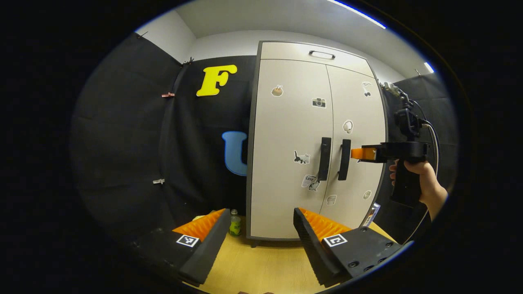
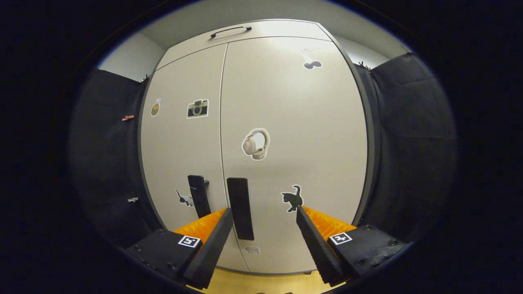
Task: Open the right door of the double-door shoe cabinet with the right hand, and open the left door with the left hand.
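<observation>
1. On the far left, a small bottle (image 1: 234,223) stands on the wooden table (image 1: 261,265) just beside the cabinet's (image 1: 261,122) left foot, out of the way of either door's swing.
2. The left gripper (image 1: 259,228) hangs back from the cabinet, low and roughly in line with the left door (image 1: 286,130). Its fingers stand wide apart with nothing between them. I judge it is waiting its turn, since the task gives the right door first.
3. The left door is flush and closed, and its handle (image 1: 325,158) sits at its inner edge, just beside the seam, so a pull there would swing it outward to the left.
4. The right door (image 2: 294,122) is also closed. Its handle (image 2: 240,208) mirrors the other across the seam.
5. The right gripper (image 2: 264,228) is near the right door, fingers spread and empty. The handle sits just inside its left finger (image 2: 212,237), off centre in the gap; I think it needs a small shift left before closing.
6. A hand (image 1: 421,179) holds that gripper level at handle height, a fair line for a straight pull.
</observation>
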Demonstrator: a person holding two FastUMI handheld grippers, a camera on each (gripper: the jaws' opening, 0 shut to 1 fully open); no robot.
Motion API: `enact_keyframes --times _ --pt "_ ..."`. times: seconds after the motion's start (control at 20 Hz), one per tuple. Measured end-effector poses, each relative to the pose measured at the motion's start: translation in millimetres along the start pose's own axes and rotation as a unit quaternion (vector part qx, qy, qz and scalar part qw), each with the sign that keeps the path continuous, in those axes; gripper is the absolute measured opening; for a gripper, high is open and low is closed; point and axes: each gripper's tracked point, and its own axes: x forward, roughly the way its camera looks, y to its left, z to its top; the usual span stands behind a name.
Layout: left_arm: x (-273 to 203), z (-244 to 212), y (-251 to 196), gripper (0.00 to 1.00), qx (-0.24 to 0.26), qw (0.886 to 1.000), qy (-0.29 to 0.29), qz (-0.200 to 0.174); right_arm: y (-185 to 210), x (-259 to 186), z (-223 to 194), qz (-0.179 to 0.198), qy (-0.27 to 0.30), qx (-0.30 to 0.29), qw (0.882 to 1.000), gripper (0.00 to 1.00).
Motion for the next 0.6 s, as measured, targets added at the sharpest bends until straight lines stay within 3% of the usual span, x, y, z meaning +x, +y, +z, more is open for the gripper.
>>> enact_keyframes --times 0.6 --pt "-3.9 -11.3 28.7 0.95 -0.015 0.999 0.012 0.044 10.3 46.1 -16.3 0.008 0.022 0.011 1.000 0.97"
